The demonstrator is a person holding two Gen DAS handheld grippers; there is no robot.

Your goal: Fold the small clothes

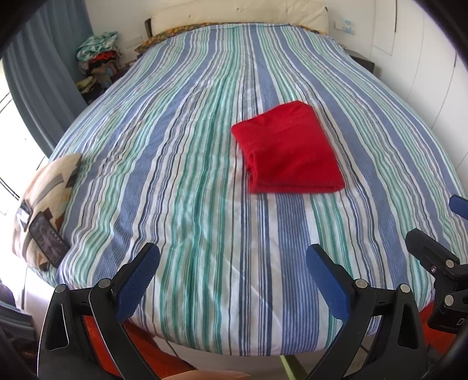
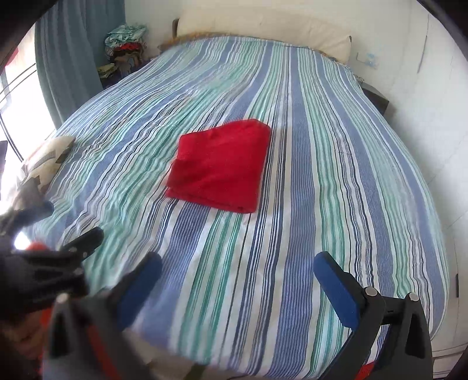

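A red garment (image 1: 288, 149) lies folded into a neat rectangle on the striped bedspread (image 1: 181, 163). It also shows in the right wrist view (image 2: 220, 165). My left gripper (image 1: 232, 263) is open and empty, hovering over the near edge of the bed, well short of the garment. My right gripper (image 2: 237, 270) is open and empty too, above the near part of the bed and apart from the garment. The right gripper's body shows at the right edge of the left wrist view (image 1: 438, 263).
A patterned cushion (image 1: 46, 201) with a dark phone (image 1: 46, 239) on it sits at the bed's left edge. A pile of clothes (image 1: 98, 58) stands in the far left corner by blue curtains (image 1: 44, 79). A white headboard cushion (image 1: 239, 13) is at the far end.
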